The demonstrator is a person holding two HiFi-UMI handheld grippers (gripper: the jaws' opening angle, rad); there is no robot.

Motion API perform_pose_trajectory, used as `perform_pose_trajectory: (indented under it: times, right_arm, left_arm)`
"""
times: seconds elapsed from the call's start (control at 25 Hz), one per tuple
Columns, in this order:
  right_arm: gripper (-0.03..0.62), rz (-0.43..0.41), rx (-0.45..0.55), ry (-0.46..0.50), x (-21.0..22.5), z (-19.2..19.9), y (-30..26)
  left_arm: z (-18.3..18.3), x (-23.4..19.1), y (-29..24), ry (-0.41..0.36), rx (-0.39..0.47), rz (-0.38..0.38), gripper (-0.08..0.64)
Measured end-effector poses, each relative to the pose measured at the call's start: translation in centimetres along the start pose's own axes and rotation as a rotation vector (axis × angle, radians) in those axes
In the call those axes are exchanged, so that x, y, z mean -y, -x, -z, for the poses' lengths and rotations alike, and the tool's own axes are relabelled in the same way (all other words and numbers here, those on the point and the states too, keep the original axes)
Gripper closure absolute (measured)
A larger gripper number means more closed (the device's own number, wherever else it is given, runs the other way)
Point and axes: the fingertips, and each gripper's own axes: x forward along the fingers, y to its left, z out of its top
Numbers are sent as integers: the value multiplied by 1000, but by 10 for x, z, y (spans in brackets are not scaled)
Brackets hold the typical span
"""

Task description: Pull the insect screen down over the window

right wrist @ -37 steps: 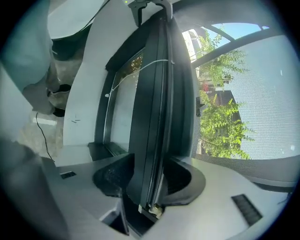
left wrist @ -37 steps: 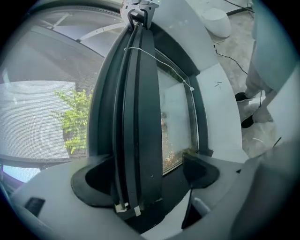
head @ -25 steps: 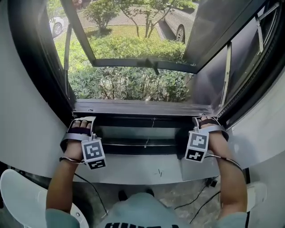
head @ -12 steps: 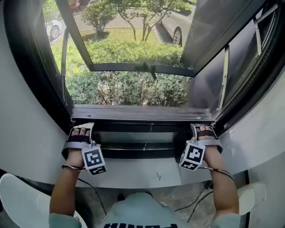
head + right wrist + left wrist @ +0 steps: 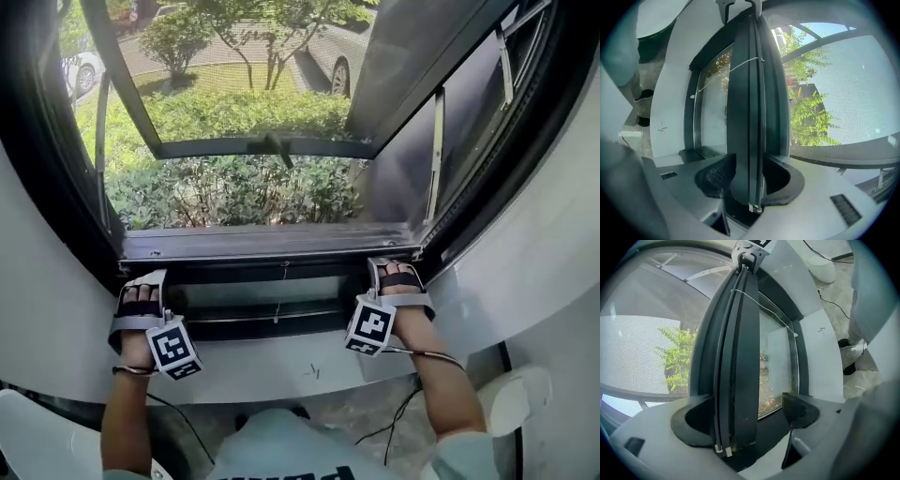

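The bar (image 5: 244,269) of the insect screen sits low in the window, just above the white sill (image 5: 281,367), and its mesh (image 5: 642,343) stretches away beyond it. We have one tool at each end of the bar. Our right tool (image 5: 750,180) is clamped on the bar, a pad against each side. Our left tool (image 5: 745,418) stands apart around it, with one jaw touching the bar and the other pad clear. A thin cord (image 5: 282,291) hangs from the bar's middle. Shrubs (image 5: 225,187) fill the view outside.
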Motion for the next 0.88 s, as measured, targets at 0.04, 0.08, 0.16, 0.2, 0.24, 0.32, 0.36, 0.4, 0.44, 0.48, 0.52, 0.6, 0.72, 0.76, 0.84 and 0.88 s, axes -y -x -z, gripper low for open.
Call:
perform_pose_trajectory:
  times: [0.04,0.08,0.16,0.2,0.24,0.32,0.36,0.4,0.44,0.48,0.52,0.6,0.72,0.76,0.84,0.88]
  right_arm:
    - [419,20,6,-22,1,0,-1]
    - [419,43,14,-46,2,0,-2]
    - [419,89,34,-95,4,-1,-5]
    - [419,107,45,-119,5,-1,-6]
    - [419,119,57,-142,6,-1,-7]
    - [419,130,71,-176,8,-2,-7]
    - [419,128,67,-180,7,-2,-6]
    - [419,119,53,-174,6,-2,-5]
    - [419,103,30,-159,3,-2,-4]
    - [419,84,4,-140,1,-2,-2]
    - [419,71,-16,-123,1,-1,-1]
    - [419,83,-20,-121,2,-1,-2]
    - [419,180,33,-204,3,-2,-8]
    - [422,219,57,-231,6,-2,-11]
    - [450,279,108,-254,15,-3,-14]
    - [468,288,126,-253,19,-3,-14]
  left_arm:
    - [-1,-1,-1,2,2,-7,115]
    - [-1,-2,-3,3,5,-15,115]
    - [-2,-5,-5,7,10,-30,115]
    - [-3,-6,-6,13,13,-34,115]
    - [-4,-6,-6,21,15,-36,115]
    - [-5,-6,-6,31,19,-42,115]
    - [-5,-6,-5,31,21,-44,115]
    - [-5,-4,-5,28,24,-44,115]
    - [-5,-3,-4,25,29,-43,115]
    - [-5,-2,-4,23,34,-44,115]
    - [-5,-1,-3,23,40,-48,115]
    - [-6,-3,-3,33,48,-66,115]
    - [-8,-5,-7,49,53,-92,115]
    - [-9,-6,-9,50,55,-99,114]
    - [-8,-8,-11,54,58,-107,106]
    - [-9,-9,-12,61,61,-108,106]
